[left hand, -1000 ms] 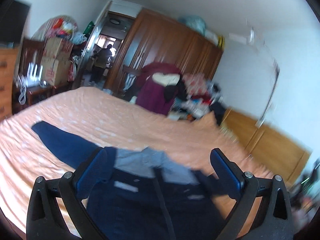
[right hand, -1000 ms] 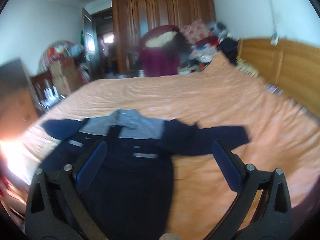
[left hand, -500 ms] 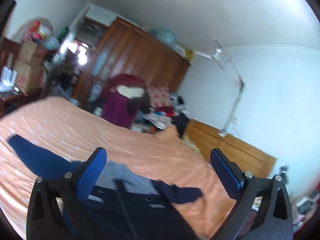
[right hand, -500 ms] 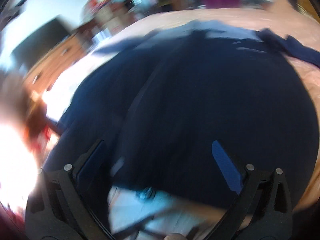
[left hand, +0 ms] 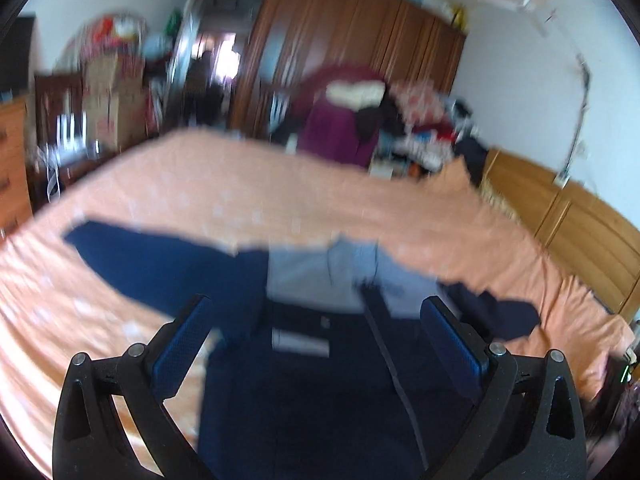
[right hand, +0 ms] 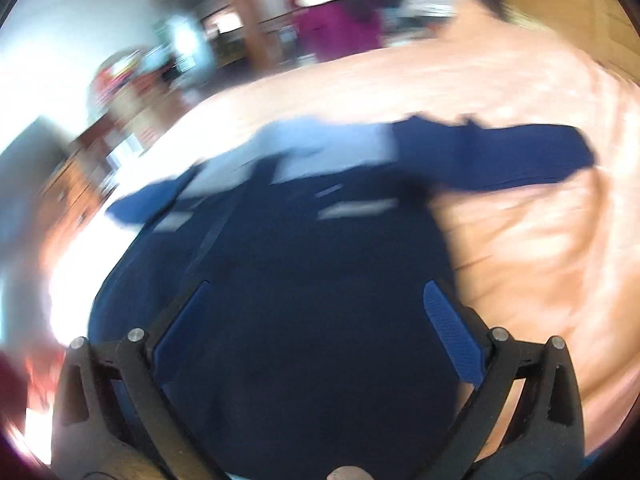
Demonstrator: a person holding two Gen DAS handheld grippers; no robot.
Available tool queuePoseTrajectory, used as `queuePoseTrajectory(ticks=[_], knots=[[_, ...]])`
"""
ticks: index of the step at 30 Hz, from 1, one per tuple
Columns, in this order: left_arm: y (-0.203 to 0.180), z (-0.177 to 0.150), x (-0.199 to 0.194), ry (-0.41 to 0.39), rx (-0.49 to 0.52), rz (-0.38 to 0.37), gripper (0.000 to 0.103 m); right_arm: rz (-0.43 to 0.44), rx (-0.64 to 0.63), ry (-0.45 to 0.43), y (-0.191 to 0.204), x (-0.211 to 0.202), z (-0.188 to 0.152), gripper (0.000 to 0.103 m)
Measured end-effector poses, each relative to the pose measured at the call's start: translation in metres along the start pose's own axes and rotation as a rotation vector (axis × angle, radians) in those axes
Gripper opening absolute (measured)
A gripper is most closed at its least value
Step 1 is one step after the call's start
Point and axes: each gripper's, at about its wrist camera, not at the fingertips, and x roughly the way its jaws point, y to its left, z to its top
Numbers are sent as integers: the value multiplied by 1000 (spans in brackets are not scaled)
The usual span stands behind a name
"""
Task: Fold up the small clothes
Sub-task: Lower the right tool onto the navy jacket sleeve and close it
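A small navy jacket (left hand: 320, 380) with a light grey-blue yoke (left hand: 320, 276) lies spread face up on the orange bedspread (left hand: 240, 200), sleeves out to both sides. My left gripper (left hand: 316, 320) hovers open over its chest, nothing between the blue pads. In the right wrist view the same jacket (right hand: 304, 320) fills the lower middle, its right sleeve (right hand: 500, 160) stretched out on the bedspread (right hand: 540, 260). My right gripper (right hand: 320, 308) is open above the jacket's lower body. Both views are blurred by motion.
A wooden headboard (left hand: 580, 232) runs along the bed's right side. Beyond the bed stand a brown wardrobe (left hand: 340, 48), a maroon garment over a chair (left hand: 340, 128), a clothes pile (left hand: 424, 136), and boxes (left hand: 112, 96) by a doorway.
The left gripper tipped up toward the ceiling, then came back down over the jacket's chest. The right gripper swung low over the jacket's body and has pulled back a little.
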Motion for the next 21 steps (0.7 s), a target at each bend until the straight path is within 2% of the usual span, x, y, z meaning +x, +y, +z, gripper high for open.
queuePoseTrajectory(ticks=[5,9,12,16,21], knots=[[4,-39,91,171,-25,50,103,-141,206,-19,-127,8,54,103],[1,-64,143,267,-1,88,103,-192,366,-72,-220,12,89,103],[-5,-78,174,348,18,113,103,-183,513,-75,-283,25,100,101],[-8,-85,196,389,20,150,103,-150,618,-56,-326,54,106,83],[-10,-86,209,407,37,197,103,-123,637,-33,-337,69,106,82]])
